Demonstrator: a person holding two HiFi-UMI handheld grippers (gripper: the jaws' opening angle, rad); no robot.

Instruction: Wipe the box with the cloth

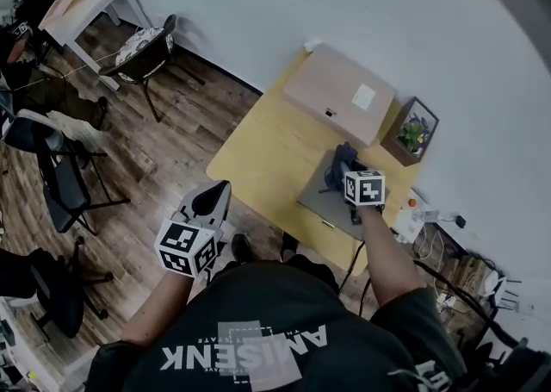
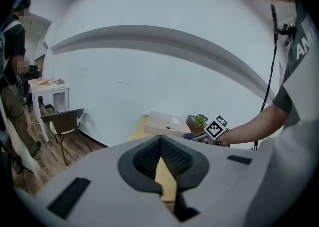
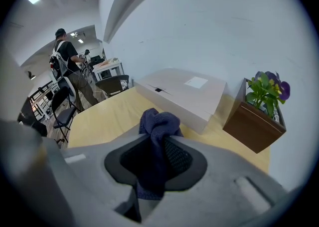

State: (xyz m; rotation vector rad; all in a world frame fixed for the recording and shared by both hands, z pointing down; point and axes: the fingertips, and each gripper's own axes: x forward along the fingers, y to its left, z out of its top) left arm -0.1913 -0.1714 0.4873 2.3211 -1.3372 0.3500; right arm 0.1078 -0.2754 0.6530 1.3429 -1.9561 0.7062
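Note:
The box [image 1: 340, 93] is a flat tan carton with a white label, lying at the far end of the yellow table [image 1: 258, 153]. It also shows in the right gripper view as the box [image 3: 182, 94], just ahead of the jaws. My right gripper [image 1: 349, 171] is shut on the dark blue cloth [image 3: 159, 121], which bunches up above the jaws and hangs down between them. The cloth [image 1: 338, 164] is held over the table, short of the box and apart from it. My left gripper [image 1: 213, 199] hangs off the table's near left side over the wood floor, shut and holding nothing.
A potted plant [image 3: 261, 111] in a brown wooden planter stands right of the box. A flat grey slab [image 1: 320, 201] lies under my right gripper. Chairs [image 1: 146, 50] and a small white table [image 1: 86, 3] stand on the floor to the left. A person [image 3: 67, 71] stands farther back.

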